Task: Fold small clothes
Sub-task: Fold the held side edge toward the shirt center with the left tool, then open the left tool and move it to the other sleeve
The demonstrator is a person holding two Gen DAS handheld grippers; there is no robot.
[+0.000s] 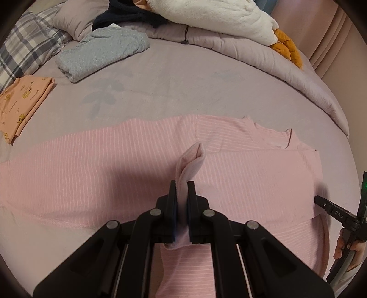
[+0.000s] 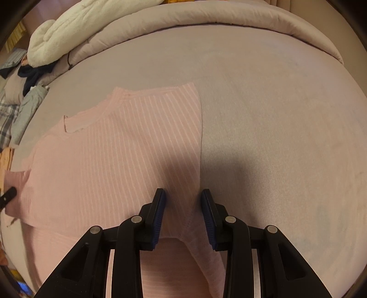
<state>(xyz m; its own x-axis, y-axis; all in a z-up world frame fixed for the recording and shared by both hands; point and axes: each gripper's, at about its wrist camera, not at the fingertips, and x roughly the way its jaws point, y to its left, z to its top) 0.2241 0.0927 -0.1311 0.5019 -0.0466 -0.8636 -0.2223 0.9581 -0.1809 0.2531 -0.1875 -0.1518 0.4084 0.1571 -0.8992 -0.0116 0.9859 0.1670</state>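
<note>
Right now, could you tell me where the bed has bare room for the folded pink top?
Bare sheet lies right of the pink top, out to the duvet roll. A second patch sits between top and grey towel. The far-left corner, with orange shirt and pillows, is crowded.

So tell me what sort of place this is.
Most likely a bedroom: the work surface is a bed with a mauve sheet, a plaid pillow and a bunched duvet at its far side. Folded clothes lie beside the pink striped top being folded.

Pink striped shirt (image 2: 114, 146) lies between parted fingers (image 2: 158, 206).
</note>
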